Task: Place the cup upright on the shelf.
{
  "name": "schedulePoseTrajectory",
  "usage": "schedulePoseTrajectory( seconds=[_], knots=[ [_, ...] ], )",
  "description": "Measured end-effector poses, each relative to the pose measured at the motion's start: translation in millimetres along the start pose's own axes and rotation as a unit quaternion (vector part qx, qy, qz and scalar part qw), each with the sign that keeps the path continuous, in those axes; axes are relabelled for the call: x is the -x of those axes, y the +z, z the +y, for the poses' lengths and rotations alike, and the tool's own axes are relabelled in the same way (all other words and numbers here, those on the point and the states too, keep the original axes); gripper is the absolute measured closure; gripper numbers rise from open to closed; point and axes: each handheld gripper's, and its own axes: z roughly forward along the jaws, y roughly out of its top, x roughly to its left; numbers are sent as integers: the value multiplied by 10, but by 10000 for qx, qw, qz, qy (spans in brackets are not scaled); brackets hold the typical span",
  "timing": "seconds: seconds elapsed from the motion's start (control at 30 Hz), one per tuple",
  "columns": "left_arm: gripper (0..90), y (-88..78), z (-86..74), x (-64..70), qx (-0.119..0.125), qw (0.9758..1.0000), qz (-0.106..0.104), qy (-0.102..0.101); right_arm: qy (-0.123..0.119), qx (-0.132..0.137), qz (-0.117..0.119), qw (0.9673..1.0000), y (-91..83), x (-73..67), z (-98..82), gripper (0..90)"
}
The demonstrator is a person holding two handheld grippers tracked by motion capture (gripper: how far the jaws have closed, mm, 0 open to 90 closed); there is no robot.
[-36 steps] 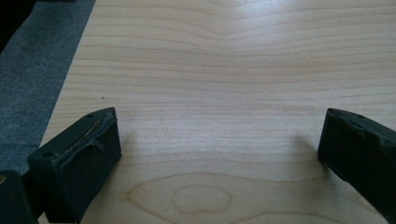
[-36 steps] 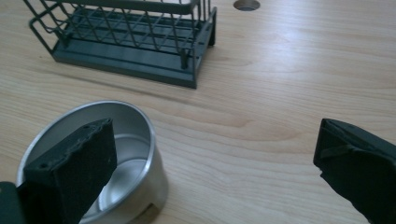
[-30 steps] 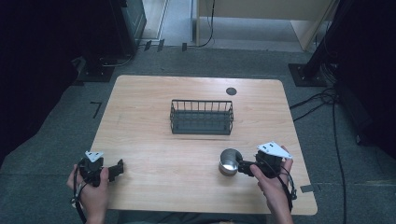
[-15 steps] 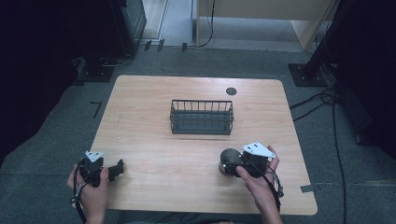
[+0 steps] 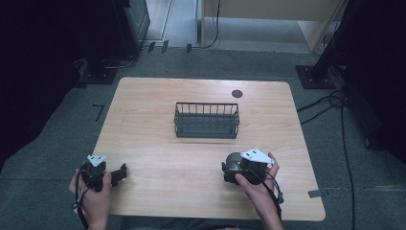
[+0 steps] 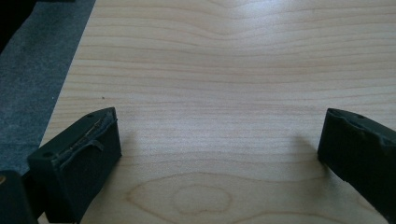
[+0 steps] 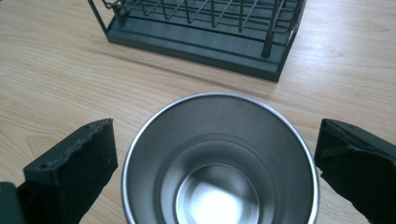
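**Steel cup upright between the right gripper's spread jaws**

The stainless steel cup (image 7: pixel 219 161) stands upright on the wooden table (image 5: pixel 158 139), mouth up, long axis vertical, and empty. The right gripper (image 7: pixel 217 154) straddles it, jaws wide apart, neither clearly touching it. Just beyond stands the empty black wire basket (image 7: pixel 201 23). The left gripper (image 6: pixel 219 144) rests near the table's front-left edge, jaws wide, holding nothing.

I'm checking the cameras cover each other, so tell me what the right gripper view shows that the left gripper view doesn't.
Right gripper view alone: an empty steel cup standing between the open jaws of the right gripper, untouched by either, with the black wire basket beyond it. Left gripper view alone: grey carpet past the table edge, and the left gripper open over bare wood. Both share the wooden table.
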Motion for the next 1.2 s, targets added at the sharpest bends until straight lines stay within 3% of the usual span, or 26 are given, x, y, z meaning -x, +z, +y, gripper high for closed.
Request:
schedulePoseTrajectory(
  seconds=[0.4, 0.6, 0.67, 0.93, 1.2],
  knots=[
    [0, 0, 0, 0, 0, 10000, -1, -2, 135, -334, 21, 9993, 175, 39, -188, 0],
    [0, 0, 0, 0, 0, 10000, -3, -3, 91, -359, -69, 9993, 216, 22, -208, 123],
    [0, 0, 0, 0, 0, 10000, -1, -1, 49, -324, -73, 9994, 212, 5, -207, 162],
    [0, 0, 0, -1, -1, 10000, -1, 1, 32, -326, -141, 9994, 197, -10, -185, 169],
    [0, 0, 0, 0, 0, 10000, -1, -1, -15, -250, -102, 9996, 137, -25, -29, 170]
  ],
)
